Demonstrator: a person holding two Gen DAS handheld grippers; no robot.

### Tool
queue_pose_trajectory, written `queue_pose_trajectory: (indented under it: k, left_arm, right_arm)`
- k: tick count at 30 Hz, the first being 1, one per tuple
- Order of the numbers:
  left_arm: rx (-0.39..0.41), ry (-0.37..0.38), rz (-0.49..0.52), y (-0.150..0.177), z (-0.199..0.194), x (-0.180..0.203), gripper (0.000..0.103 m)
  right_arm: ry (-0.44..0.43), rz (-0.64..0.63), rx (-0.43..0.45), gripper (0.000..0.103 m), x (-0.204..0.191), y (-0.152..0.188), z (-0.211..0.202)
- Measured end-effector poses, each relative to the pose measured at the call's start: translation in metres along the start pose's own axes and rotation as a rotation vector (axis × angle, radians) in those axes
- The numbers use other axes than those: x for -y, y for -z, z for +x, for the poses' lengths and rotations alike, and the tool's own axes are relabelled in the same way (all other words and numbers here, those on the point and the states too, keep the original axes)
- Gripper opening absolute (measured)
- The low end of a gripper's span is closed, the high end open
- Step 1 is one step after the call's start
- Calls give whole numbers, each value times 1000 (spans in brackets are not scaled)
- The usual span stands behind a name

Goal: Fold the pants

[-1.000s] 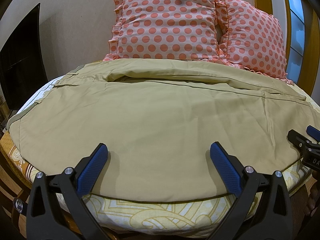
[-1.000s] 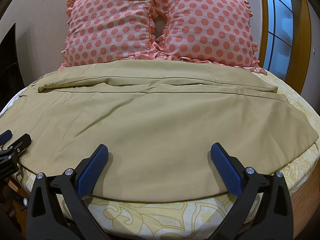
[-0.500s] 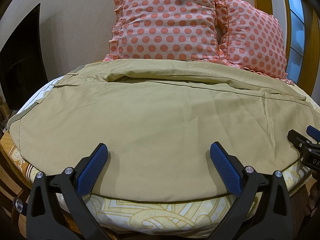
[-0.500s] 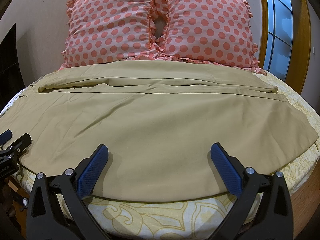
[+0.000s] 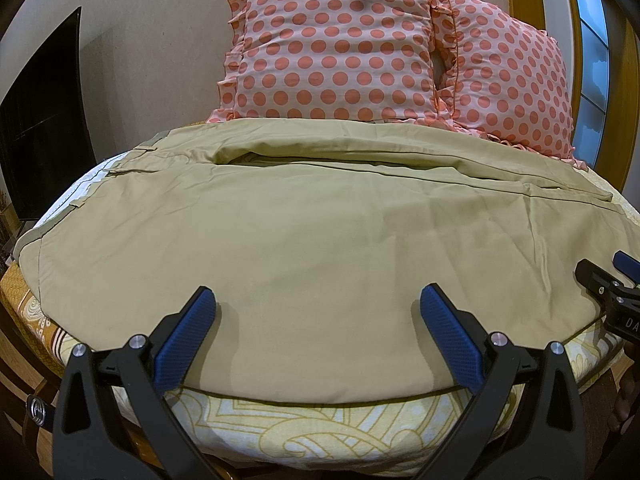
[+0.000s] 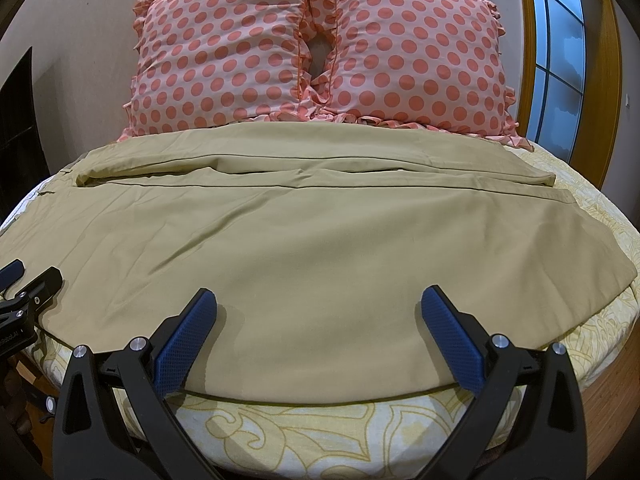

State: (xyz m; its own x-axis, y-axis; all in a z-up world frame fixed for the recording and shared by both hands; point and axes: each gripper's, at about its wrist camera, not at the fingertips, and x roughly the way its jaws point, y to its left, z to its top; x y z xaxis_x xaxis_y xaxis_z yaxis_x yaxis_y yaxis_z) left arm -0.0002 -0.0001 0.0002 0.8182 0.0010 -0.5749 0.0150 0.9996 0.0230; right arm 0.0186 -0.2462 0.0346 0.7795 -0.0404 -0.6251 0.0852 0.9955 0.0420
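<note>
Khaki pants [image 5: 320, 240] lie spread sideways across the bed, waistband at the left, legs running right; they also fill the right wrist view [image 6: 320, 248]. My left gripper [image 5: 316, 300] is open and empty, hovering over the pants' near edge. My right gripper [image 6: 318, 300] is open and empty over the same near edge, further right. The right gripper's tip shows at the right edge of the left wrist view [image 5: 608, 280]; the left gripper's tip shows at the left edge of the right wrist view [image 6: 28, 284].
Two pink polka-dot pillows [image 6: 320, 48] stand against the wall behind the pants. The yellow patterned bedsheet [image 6: 320, 432] shows at the bed's near edge. A dark screen [image 5: 40, 120] is on the left, a window [image 6: 560, 40] on the right.
</note>
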Motion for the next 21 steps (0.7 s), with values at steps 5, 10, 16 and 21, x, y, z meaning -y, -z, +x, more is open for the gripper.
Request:
queue_pose_trajectory:
  k: [5,10,16,21]
  left_arm:
    - [0,0,0,0,0,0,101]
    - [0,0,0,0,0,0,101]
    - [-1,0,0,0,0,0,101]
    - [-8,1,1,-1,-1,-2,101]
  right_arm:
    - [0,0,1,102,0,0,0]
    - [0,0,1,102,0,0,0]
    - [-1,0,-5,102,0,1,0]
    - [-5,-1,-23,102,1,-2,1]
